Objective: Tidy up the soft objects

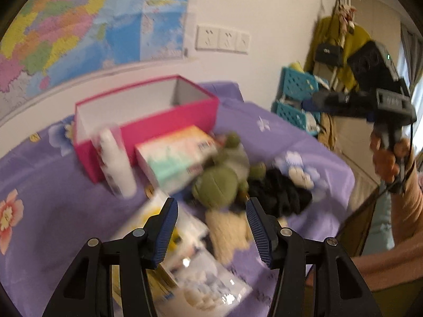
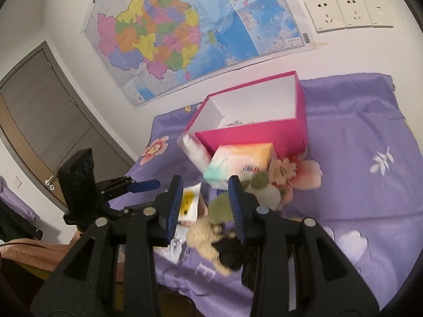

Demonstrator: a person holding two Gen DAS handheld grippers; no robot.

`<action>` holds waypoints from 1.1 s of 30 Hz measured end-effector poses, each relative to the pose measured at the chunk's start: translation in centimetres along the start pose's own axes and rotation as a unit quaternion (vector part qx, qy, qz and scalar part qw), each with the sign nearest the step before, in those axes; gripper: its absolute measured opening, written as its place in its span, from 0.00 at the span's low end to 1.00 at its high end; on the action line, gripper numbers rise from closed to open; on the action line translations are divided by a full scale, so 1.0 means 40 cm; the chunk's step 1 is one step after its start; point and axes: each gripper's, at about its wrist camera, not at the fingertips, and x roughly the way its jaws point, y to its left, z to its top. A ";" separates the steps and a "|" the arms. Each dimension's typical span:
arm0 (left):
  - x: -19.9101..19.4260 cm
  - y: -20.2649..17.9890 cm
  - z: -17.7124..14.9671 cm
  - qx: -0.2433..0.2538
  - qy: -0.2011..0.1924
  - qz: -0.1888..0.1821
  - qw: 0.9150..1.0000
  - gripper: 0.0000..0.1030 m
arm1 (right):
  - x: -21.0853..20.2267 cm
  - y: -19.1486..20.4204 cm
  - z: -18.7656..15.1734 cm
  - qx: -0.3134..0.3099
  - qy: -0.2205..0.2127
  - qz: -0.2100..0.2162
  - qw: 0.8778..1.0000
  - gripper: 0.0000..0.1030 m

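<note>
An open pink box (image 1: 148, 121) stands on the purple flowered cloth (image 1: 47, 185); it also shows in the right wrist view (image 2: 253, 134). In front of it lie a tissue pack (image 1: 177, 158), a white bottle (image 1: 116, 163), a green plush turtle (image 1: 216, 185), a black soft item (image 1: 280, 192) and a cream fluffy item (image 1: 227, 229). My left gripper (image 1: 211, 227) is open above the cream item and a plastic packet (image 1: 201, 277). My right gripper (image 2: 206, 206) is open above the turtle (image 2: 222, 208) and cream item (image 2: 206, 237); it also shows raised at the right (image 1: 330, 103).
A map (image 2: 185, 34) and wall sockets (image 2: 346, 13) are on the wall behind the table. Blue crates (image 1: 296, 97) and hanging bags (image 1: 330, 52) stand at the far right. A door (image 2: 39, 119) is at the left. The table's edge drops off near my right arm.
</note>
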 end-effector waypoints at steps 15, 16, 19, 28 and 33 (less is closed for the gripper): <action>0.094 -0.158 -0.153 0.084 0.086 -0.022 0.992 0.53 | 0.093 -0.016 -0.253 0.005 0.113 -0.002 0.994 0.37; 0.098 -0.168 -0.161 0.094 0.093 -0.030 0.991 0.53 | 0.110 -0.021 -0.271 0.008 0.131 0.002 0.991 0.37; 0.101 -0.192 -0.185 0.113 0.111 -0.060 0.986 0.53 | 0.160 -0.022 -0.320 0.001 0.186 -0.003 0.983 0.37; 0.088 -0.127 -0.175 0.055 0.106 -0.074 0.990 0.53 | 0.136 0.027 -0.377 -0.059 0.247 0.029 0.967 0.37; 0.109 -0.130 -0.177 0.049 0.119 -0.067 0.989 0.51 | 0.109 -0.010 -0.359 -0.026 0.201 0.029 0.979 0.37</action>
